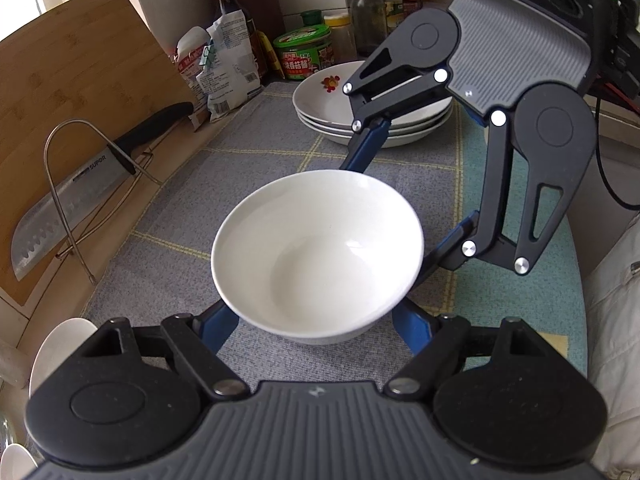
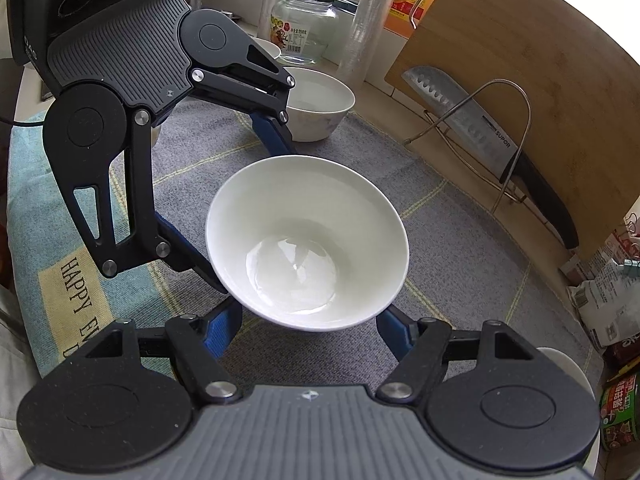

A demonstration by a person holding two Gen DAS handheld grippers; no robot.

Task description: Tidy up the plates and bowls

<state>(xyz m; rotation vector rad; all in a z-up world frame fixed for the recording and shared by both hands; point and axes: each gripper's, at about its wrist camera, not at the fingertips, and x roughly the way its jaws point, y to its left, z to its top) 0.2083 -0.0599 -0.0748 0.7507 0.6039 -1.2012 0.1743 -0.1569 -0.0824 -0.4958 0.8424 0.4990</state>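
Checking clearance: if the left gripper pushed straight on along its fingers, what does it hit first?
The white bowl, already between the left gripper fingers. Past it the right gripper reaches in from the far side; its depth is unclear.

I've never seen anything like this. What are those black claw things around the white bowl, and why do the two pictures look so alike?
They are two hand-held grippers, each carried by a person, not a robot arm. Each has a wide-angle camera looking forward along its two blue-tipped fingers, so each picture shows its own claw at the bottom and the other claw opposite.

The left gripper, seen from its own camera, and the right gripper, seen from its, both close on the same white bowl from opposite sides, over a grey checked mat.

Also on the counter: a stack of plates, a second bowl, a glass jar, and a cleaver in a wire rack against a wooden cutting board.
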